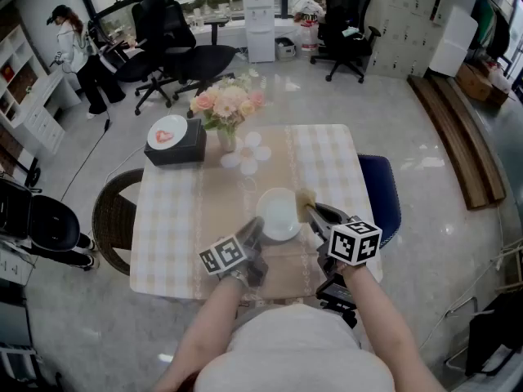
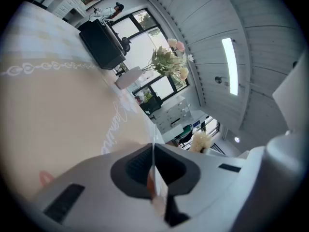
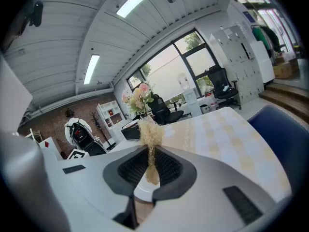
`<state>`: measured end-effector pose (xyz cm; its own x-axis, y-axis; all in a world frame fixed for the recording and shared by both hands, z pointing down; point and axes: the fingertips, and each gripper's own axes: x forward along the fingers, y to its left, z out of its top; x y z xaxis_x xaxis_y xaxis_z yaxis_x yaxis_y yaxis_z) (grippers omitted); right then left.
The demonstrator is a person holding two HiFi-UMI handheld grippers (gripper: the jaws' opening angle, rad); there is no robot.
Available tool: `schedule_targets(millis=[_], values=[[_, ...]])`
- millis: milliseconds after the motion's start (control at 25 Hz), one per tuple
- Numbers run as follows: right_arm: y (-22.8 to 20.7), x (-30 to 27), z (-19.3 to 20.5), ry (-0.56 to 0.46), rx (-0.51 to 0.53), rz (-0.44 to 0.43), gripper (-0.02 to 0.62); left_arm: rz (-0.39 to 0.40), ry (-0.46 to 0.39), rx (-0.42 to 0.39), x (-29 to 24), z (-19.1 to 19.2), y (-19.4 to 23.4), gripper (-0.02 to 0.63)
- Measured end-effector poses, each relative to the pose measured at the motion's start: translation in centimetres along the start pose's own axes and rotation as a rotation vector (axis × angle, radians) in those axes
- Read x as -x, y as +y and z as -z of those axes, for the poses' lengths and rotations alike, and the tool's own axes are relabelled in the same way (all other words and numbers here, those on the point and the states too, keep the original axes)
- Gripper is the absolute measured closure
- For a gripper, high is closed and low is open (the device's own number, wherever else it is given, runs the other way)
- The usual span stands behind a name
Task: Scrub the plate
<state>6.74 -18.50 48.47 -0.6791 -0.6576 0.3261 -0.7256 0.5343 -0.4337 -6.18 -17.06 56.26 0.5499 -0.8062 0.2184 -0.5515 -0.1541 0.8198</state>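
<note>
Left jaws: closed on the rim of the white plate, which runs edge-on between the two dark pads. In the head view my left gripper holds the plate at its near-left edge.

Right jaws: closed on the stem of a tan, fibrous scrubber, with the bristly tuft standing out past the tips. In the head view my right gripper carries the scrubber at the plate's right rim. I cannot tell whether the two touch. A curve of the plate shows just below these jaws.

Plate, position: near the front middle of the worktop, over a beige runner that lies on a checked cloth. I cannot tell whether it rests flat or is tipped up.

Further back on the worktop:
- A white flower-shaped mat, just beyond the plate.
- A vase of pink and cream flowers, behind the mat, also seen from the left gripper and from the right.
- A black box, left of the vase, with a white disc bearing a red heart on top.

Around the worktop:
- A blue chair on the right side.
- A wicker chair on the left side.
</note>
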Motion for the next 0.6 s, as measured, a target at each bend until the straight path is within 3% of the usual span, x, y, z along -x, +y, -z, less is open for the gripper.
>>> schedule_targets(millis=[400, 600], values=[[-0.3, -0.2, 0.1, -0.003, -0.018, 0.012, 0.549, -0.008, 0.009, 0.018, 0.0, 0.1, 0.2, 0.584], [0.3, -1.0, 0.2, 0.006, -0.014, -0.033, 0.549, -0.012, 0.016, 0.036, -0.1, 0.1, 0.4, 0.584]])
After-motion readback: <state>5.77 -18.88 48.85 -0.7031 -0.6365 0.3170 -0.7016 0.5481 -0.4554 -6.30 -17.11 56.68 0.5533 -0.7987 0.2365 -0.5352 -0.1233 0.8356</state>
